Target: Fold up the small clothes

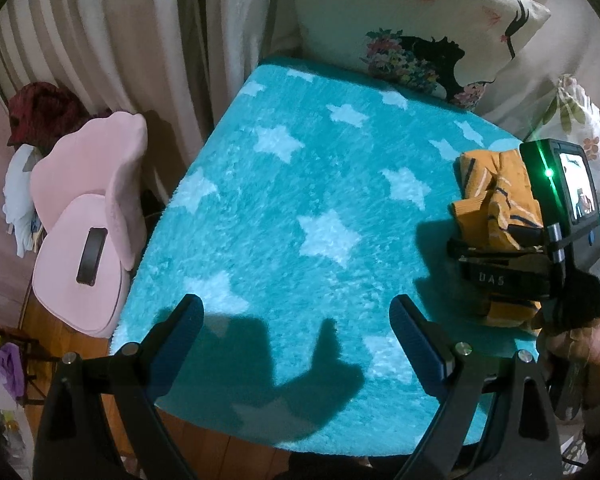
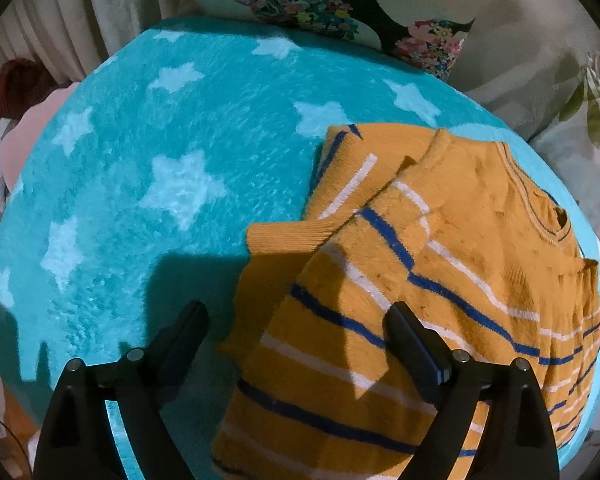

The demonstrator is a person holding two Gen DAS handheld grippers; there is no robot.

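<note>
A small mustard-yellow sweater [image 2: 440, 264] with blue and white stripes lies folded on the right side of a turquoise star-patterned blanket [image 2: 172, 152]. One sleeve lies across its front. My right gripper [image 2: 296, 320] is open and empty, hovering just above the sweater's lower left part. My left gripper [image 1: 296, 312] is open and empty above the blanket's [image 1: 300, 200] near edge, well left of the sweater [image 1: 496, 208]. The right gripper's body [image 1: 540, 264] shows in the left wrist view, partly hiding the sweater.
A pink chair [image 1: 92, 216] with a dark phone [image 1: 92, 250] on its seat stands left of the bed. Printed pillows [image 1: 420, 40] lean at the bed's far end. Curtains [image 1: 120, 32] hang behind. Wooden floor [image 1: 80, 344] shows at lower left.
</note>
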